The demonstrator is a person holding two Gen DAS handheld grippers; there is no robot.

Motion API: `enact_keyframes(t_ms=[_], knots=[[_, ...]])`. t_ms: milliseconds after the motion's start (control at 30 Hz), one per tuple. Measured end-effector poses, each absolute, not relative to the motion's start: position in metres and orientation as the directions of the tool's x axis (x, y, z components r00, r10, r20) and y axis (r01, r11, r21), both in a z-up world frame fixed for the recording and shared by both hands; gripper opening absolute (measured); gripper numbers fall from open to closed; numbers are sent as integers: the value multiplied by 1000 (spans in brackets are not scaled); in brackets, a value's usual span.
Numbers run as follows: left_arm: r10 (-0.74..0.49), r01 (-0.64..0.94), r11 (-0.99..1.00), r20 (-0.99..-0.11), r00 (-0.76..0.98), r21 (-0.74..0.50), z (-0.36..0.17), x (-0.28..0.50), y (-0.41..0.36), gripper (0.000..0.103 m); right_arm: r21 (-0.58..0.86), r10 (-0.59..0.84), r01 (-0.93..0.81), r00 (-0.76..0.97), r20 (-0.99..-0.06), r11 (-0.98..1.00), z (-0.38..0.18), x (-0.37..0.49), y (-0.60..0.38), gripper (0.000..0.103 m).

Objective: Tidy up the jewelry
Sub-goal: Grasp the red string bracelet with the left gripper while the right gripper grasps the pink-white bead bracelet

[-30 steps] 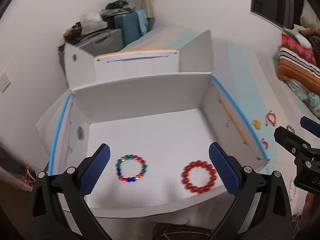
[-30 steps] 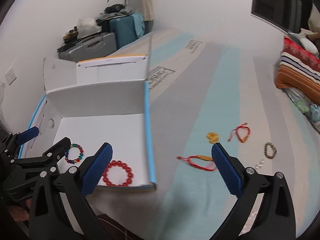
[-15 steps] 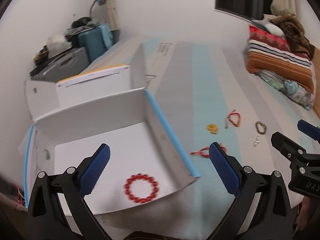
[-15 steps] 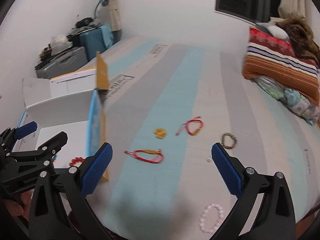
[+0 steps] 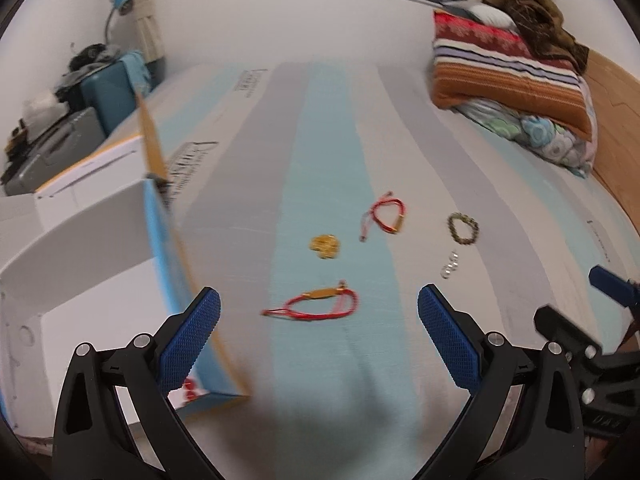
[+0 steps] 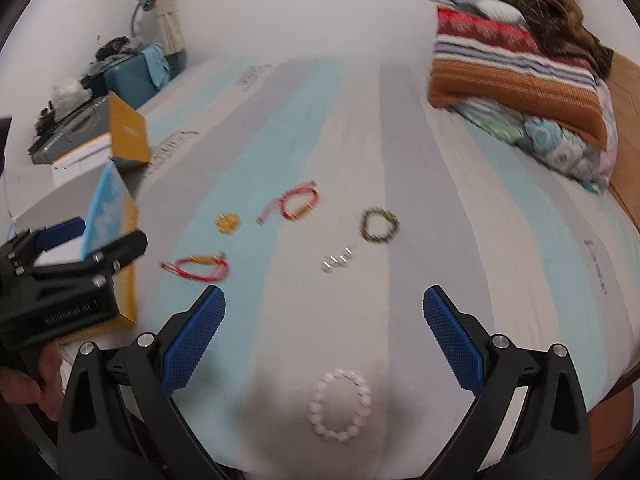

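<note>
1. Left gripper (image 5: 319, 312): jaws wide, empty, above a red cord bracelet (image 5: 316, 304) on the bed (image 5: 320, 128).
2. Right gripper (image 6: 324, 312): jaws wide, empty; pink bead bracelet (image 6: 340, 406) below (blurred).
3. Box (image 5: 80, 280) left, apparently holding red beads (image 5: 191, 389).

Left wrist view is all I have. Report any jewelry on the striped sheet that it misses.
Observer: A pale pink bead bracelet lies close under the right gripper, nearer than everything you see.
Operator: Give me the right gripper's state.
Observer: Its jaws stand wide open and hold nothing; in its own view the bracelet sits low between the two fingers.
Operator: Describe my gripper from outside.
Observer: The left gripper shows at the left edge, and a bare hand grips its handle from below.
</note>
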State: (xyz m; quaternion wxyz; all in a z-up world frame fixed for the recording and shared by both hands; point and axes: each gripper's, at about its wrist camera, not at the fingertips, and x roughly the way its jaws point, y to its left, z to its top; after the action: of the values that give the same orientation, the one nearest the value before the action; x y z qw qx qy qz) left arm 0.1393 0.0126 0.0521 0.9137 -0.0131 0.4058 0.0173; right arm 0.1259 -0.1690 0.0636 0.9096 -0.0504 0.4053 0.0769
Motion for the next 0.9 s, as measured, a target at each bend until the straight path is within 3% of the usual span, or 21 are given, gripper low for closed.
enact_keyframes(t_ms=[467, 900], knots=[[-56, 17, 998, -804, 592, -56, -31, 178, -13, 97, -22, 40, -104, 557, -830, 994, -27, 125, -224, 95], [-42, -1, 999, -832, 554, -51, -77, 205, -8, 97, -6, 36, -87, 473, -880, 996, -84, 130, -235, 93]])
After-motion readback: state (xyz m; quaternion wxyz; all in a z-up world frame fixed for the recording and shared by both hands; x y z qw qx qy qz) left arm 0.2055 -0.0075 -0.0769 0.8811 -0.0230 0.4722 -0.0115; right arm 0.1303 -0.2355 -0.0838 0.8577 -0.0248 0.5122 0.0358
